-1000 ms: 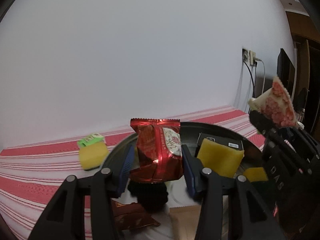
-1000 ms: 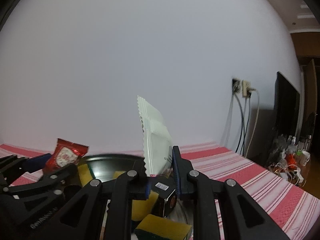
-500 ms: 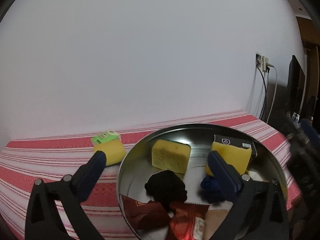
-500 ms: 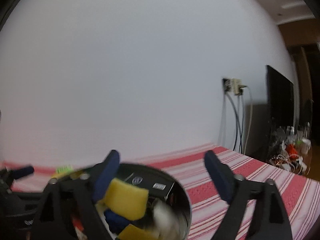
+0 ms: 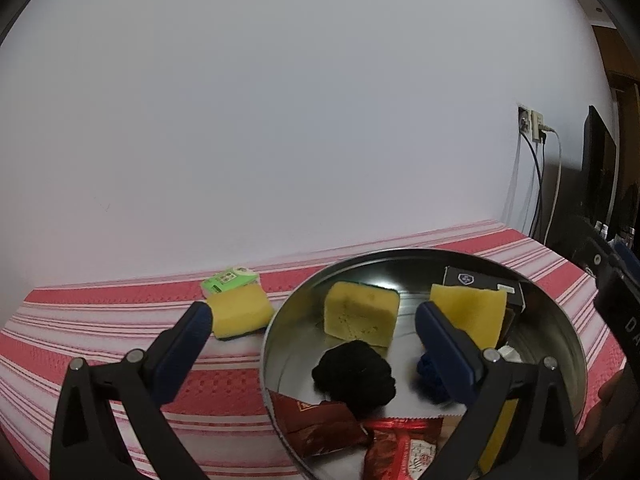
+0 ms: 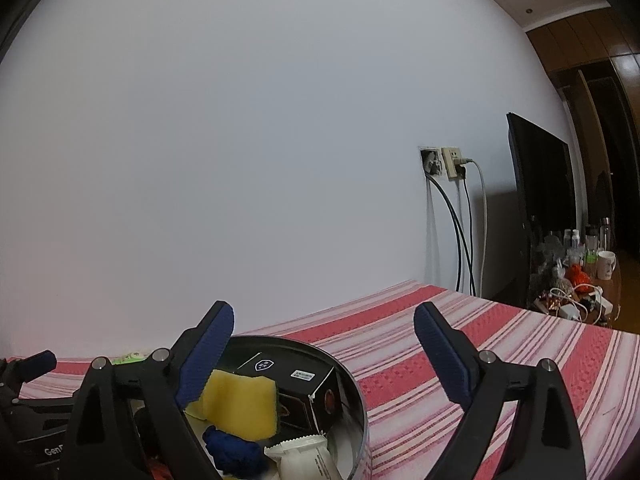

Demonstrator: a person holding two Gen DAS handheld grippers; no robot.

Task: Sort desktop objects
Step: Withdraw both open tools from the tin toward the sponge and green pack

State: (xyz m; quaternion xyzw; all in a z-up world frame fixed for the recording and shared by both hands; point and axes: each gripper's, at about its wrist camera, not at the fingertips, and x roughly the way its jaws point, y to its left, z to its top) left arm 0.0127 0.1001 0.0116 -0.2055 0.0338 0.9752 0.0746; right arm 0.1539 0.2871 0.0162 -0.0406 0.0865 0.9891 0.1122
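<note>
Both tongs spread wide and empty over a round metal tray (image 5: 560, 320) of sorted items

The left tongs (image 5: 312, 332) and right tongs (image 6: 322, 344) hold nothing. On the red-and-white striped surface (image 6: 500, 340) the tray sits near the wall edge; in it lie two yellow sponges (image 5: 360, 314) (image 5: 466, 312), a black box (image 5: 480, 282) half hidden behind one sponge, a black cloth wad (image 5: 354, 374), a blue cloth wad (image 5: 430, 374) partly behind a finger, and red foil packets (image 5: 320, 420) cut off by the frame's bottom. A white packet (image 6: 304, 456) shows only in the right view. Outside the tray's left rim lie a third yellow sponge (image 5: 238, 312) touching a green packet (image 5: 228, 280). Right of the tray the surface lies open to its far corner
</note>
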